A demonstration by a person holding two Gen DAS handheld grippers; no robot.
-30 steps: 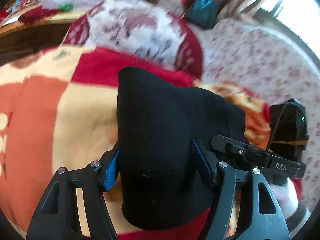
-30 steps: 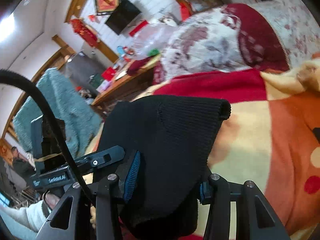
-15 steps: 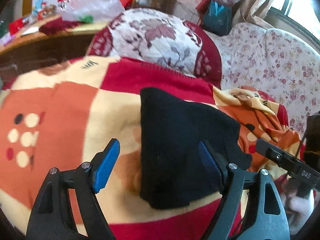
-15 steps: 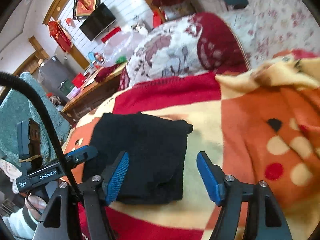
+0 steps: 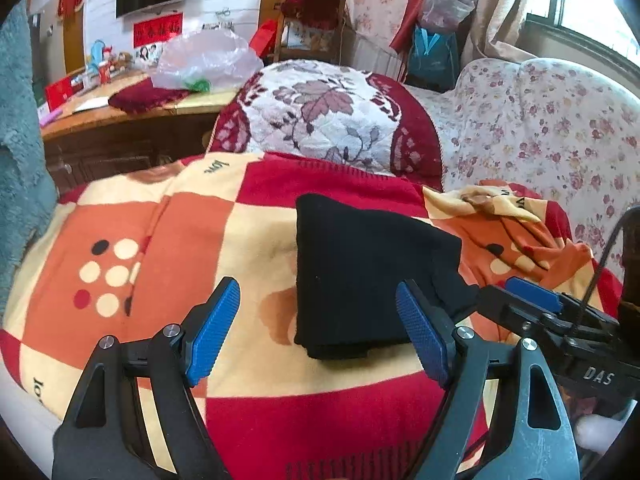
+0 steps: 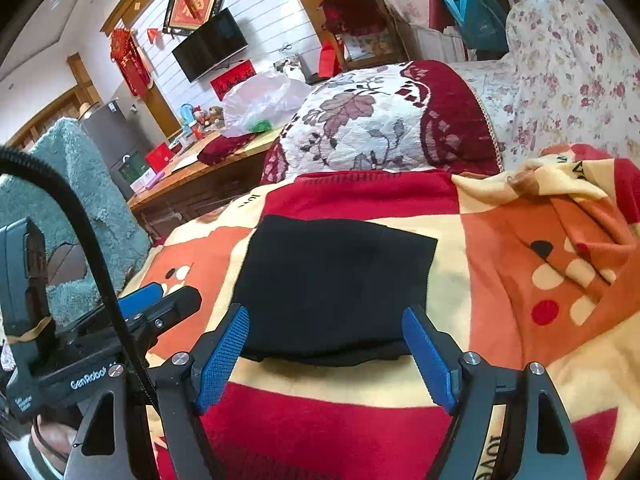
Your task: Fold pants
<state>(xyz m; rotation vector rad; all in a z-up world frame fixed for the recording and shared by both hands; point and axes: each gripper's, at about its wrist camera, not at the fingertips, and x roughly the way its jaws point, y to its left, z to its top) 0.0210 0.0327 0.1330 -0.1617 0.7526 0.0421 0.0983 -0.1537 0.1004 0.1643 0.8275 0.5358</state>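
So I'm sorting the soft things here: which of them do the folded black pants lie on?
The checked red, orange and cream blanket, not the leaf-patterned cushion behind it; the pants lie flat on it.

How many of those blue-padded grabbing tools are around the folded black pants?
2. The left tool stands open at the pants' left edge; the right tool stands open at their near edge. Neither holds them.
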